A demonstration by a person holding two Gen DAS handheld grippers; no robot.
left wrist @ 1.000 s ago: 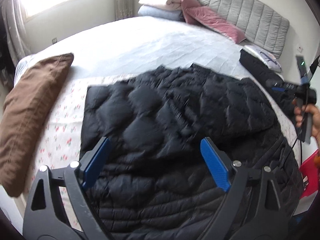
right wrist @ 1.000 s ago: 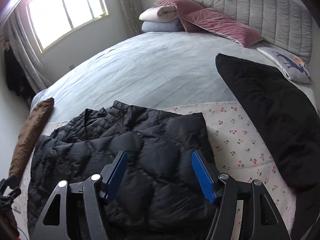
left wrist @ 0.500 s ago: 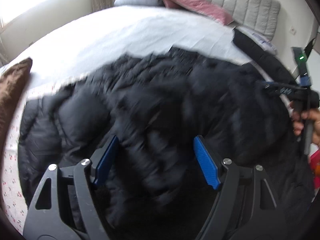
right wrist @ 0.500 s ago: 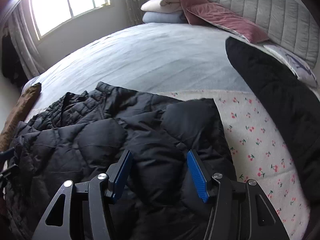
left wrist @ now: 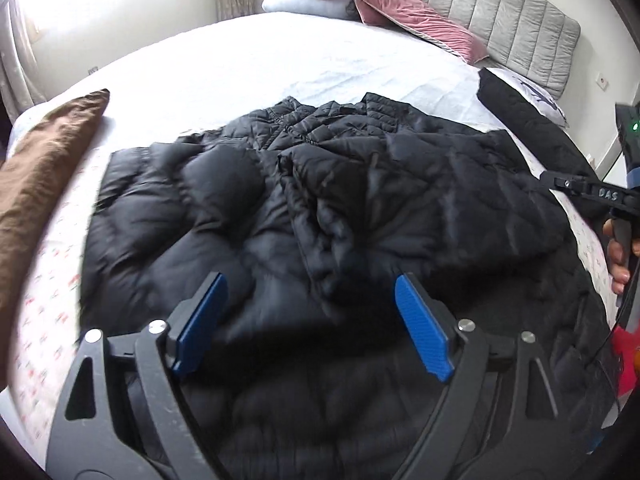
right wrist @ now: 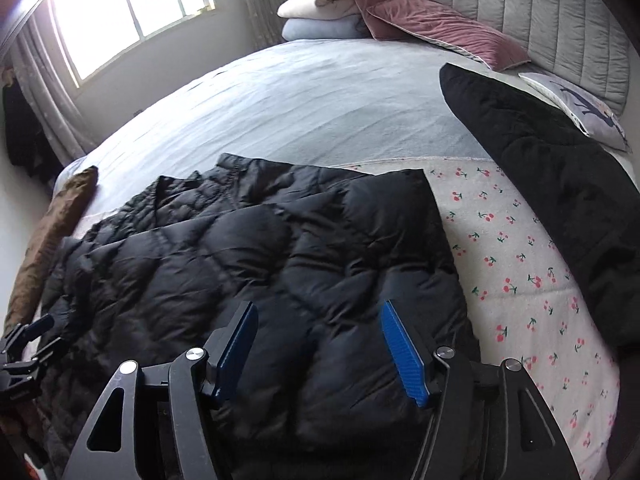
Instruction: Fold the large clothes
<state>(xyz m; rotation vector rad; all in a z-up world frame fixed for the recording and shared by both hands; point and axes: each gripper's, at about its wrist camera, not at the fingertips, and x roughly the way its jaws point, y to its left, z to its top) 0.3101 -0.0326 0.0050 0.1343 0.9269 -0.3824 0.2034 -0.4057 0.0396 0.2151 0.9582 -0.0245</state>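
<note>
A black jacket lies spread on the bed, filling the middle and lower part of both views, on a cherry-print sheet. The left gripper hangs above it with jaws wide and opening, nothing pressed between them. The right gripper is also over the jacket, near its right edge, jaws apart and opening, holding nothing. At the left of the frame lies a brown cloth. A second black garment lies at the right. Pink pillows and folded blankets rest by the grey headboard at the top.
</note>
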